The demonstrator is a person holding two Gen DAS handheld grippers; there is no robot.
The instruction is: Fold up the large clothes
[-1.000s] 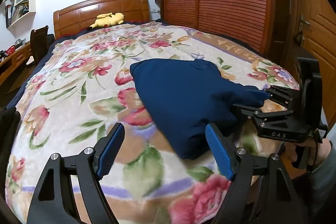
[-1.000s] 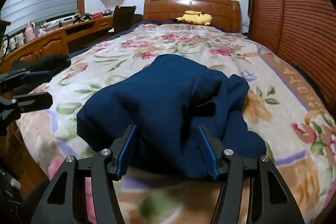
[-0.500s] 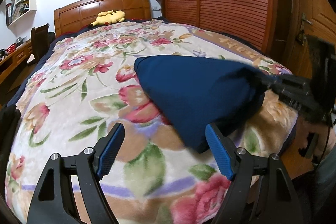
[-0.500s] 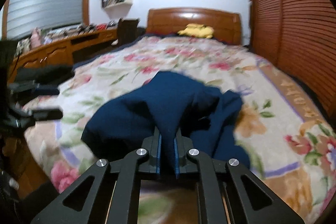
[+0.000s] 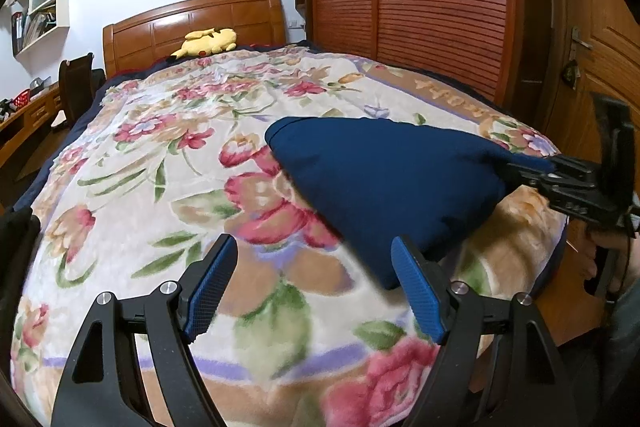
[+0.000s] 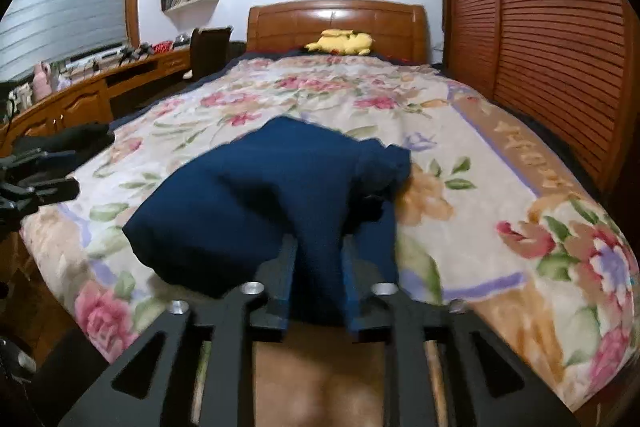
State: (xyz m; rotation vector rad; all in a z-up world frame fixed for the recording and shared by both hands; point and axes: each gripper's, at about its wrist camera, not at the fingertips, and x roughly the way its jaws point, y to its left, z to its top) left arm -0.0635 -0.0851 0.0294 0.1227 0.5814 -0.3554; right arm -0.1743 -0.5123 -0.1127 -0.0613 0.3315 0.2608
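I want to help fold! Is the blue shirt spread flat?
No, the blue garment lies bunched in a heap on the floral blanket, one edge between the right gripper's opening jaws.

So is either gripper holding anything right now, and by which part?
The right gripper has a bunched fold of the navy garment between its opening fingers, at its near edge. The left gripper holds nothing.

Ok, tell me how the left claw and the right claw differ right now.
The left claw stands wide open with nothing between its blue pads; the right claw has a bunched fold of the navy garment between its pads, and its jaws are opening. The left claw hovers over bare floral blanket beside the garment; the right sits at the garment's near edge. Both are black with blue pads and point toward the headboard.
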